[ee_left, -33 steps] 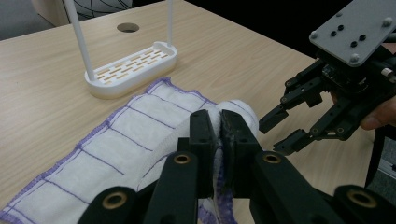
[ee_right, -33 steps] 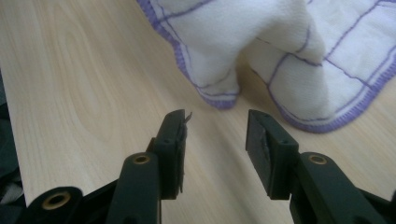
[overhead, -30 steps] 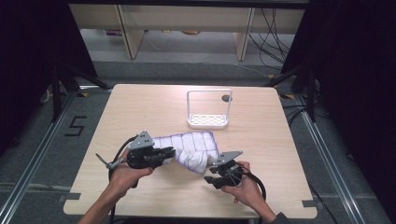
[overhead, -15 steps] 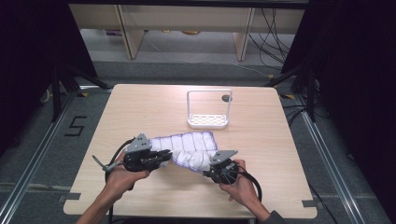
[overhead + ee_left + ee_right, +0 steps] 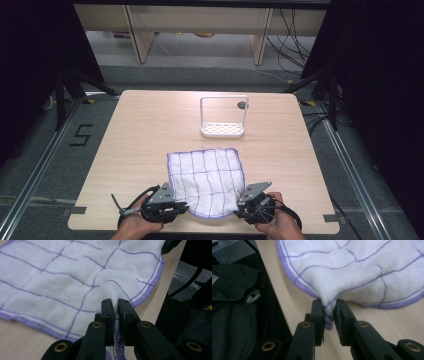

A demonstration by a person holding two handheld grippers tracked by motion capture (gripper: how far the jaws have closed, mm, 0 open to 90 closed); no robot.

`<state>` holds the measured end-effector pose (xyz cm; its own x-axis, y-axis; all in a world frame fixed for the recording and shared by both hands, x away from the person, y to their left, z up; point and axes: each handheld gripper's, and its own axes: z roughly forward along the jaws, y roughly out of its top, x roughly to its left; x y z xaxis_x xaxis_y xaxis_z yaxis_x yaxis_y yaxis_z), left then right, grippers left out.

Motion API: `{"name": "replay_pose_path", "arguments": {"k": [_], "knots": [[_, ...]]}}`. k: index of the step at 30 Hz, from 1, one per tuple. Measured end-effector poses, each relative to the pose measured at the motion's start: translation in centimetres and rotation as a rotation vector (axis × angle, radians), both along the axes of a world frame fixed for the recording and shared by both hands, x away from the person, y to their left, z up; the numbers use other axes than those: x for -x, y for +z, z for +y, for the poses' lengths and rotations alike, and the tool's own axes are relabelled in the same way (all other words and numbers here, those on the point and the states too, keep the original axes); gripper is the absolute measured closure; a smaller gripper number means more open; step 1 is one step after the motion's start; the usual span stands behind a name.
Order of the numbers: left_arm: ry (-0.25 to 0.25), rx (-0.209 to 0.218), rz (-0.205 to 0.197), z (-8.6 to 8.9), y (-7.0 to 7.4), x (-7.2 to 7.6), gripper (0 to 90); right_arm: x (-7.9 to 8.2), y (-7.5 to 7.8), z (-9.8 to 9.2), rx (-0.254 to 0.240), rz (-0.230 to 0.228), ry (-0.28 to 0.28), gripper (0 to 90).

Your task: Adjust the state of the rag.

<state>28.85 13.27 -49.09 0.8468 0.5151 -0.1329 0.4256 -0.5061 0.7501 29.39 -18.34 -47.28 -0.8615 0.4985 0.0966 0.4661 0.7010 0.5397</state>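
White cloth (image 5: pixel 207 181) with purple grid stitching lay flat near the desk's (image 5: pixel 150 130) front edge, midway between its left and right sides. My left hand-held gripper (image 5: pixel 176 206) was clamped on the cloth's front left corner. My right hand-held gripper (image 5: pixel 244 207) pinched the front right corner, its jaws having just eased slightly wider with fabric between them. Farther back stood a white rack (image 5: pixel 223 129).

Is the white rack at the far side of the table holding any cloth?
No, the white rack stands bare, and the cloth lies flat nearer the person.
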Motion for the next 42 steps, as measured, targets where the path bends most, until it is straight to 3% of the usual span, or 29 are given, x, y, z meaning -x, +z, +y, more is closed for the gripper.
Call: {"name": "replay_pose_path", "arguments": {"k": [4,5,8,9,11,12,13,15,16,17,18,20,21,22,23,24,25,26,30,32,33,34,37,39,41,42], "knots": [[0.021,-0.015,0.028,0.9,-1.0,0.4,82.4,0.3,0.3,-0.4,-0.034,0.033,0.021,71.0],[0.028,-0.015,0.035,1.1,-1.2,0.5,82.0,0.4,0.6,-0.5,-0.034,0.038,-0.001,69.9],[0.027,-0.008,0.061,1.3,-1.5,0.7,78.0,0.1,1.3,-0.9,-0.052,0.014,-0.015,66.5],[0.014,-0.017,0.058,1.3,-1.4,0.6,75.1,-0.2,1.4,-1.1,-0.068,-0.013,-0.023,65.0],[0.031,0.029,0.063,1.5,-1.1,0.6,62.4,-1.1,1.8,-1.4,-0.082,-0.04,-0.065,63.1],[0.031,0.029,0.063,1.5,-1.1,0.6,60.0,-1.7,1.9,-1.6,-0.098,-0.066,-0.074,62.0],[0.059,0.071,0.058,1.9,-0.4,0.3,57.2,-2.4,2.0,-1.7,-0.105,-0.088,-0.082,61.3],[0.081,0.096,0.054,2.2,0.0,0.1,48.9,-3.1,2.1,-1.8,-0.11,-0.093,-0.102,60.7],[0.132,0.132,0.053,3.1,0.7,-0.4,45.2,-4.6,2.0,-1.9,-0.125,-0.128,-0.144,59.0],[0.132,0.132,0.053,3.1,0.7,-0.4,45.1,-4.6,2.0,-1.9,-0.125,-0.128,-0.144,59.0],[0.163,0.15,0.042,3.7,1.2,-1.0,45.1,-5.4,2.0,-2.1,-0.132,-0.146,-0.15,58.8],[0.198,0.122,0.004,4.6,1.8,-2.4,42.7,-7.8,1.8,-2.2,-0.137,-0.148,-0.185,56.3],[0.198,0.122,0.004,4.6,1.8,-2.4,42.3,-8.4,1.7,-2.3,-0.14,-0.159,-0.191,56.1],[0.263,0.123,-0.008,4.9,1.8,-4.0,41.7,-9.0,1.7,-2.1,-0.146,-0.129,-0.219,55.6],[0.263,0.123,-0.008,4.9,1.8,-4.0,41.7,-9.0,1.7,-2.1,-0.146,-0.129,-0.219,55.6],[0.305,0.117,-0.011,5.2,1.7,-5.9,41.6,-10.7,1.5,-2.0,-0.143,-0.161,-0.221,55.6],[0.319,0.074,-0.033,5.5,1.7,-6.8,41.7,-11.1,1.5,-1.9,-0.149,-0.16,-0.228,55.7],[0.354,0.072,-0.039,5.5,1.5,-7.9,41.7,-11.7,1.6,-1.9,-0.142,-0.146,-0.24,55.7],[0.382,0.028,-0.022,5.5,0.9,-10.6,41.2,-13.9,1.6,-1.4,-0.113,-0.174,-0.243,55.8],[0.379,0.018,-0.014,5.5,0.7,-11.2,41.1,-14.3,1.6,-1.2,-0.106,-0.164,-0.25,55.8],[0.392,0.006,-0.019,5.4,0.5,-11.8,41.0,-15.3,1.5,-1.1,-0.112,-0.158,-0.266,55.9],[0.396,0.002,0.005,5.3,0.3,-12.5,40.8,-15.6,1.6,-1.0,-0.099,-0.13,-0.271,55.8],[0.4,-0.025,0.009,5.3,0.0,-13.3,40.5,-16.4,1.1,-0.8,-0.106,-0.127,-0.286,55.8],[0.406,-0.021,0.029,5.3,-0.2,-13.9,40.2,-17.2,0.7,-0.8,-0.085,-0.108,-0.294,55.8],[0.418,-0.025,0.021,5.2,-0.4,-14.1,39.9,-17.8,0.1,-0.5,-0.083,-0.111,-0.299,55.8],[0.409,-0.049,0.021,5.1,-0.6,-14.5,39.4,-18.0,-0.1,-0.4,-0.072,-0.111,-0.313,55.8]]}}
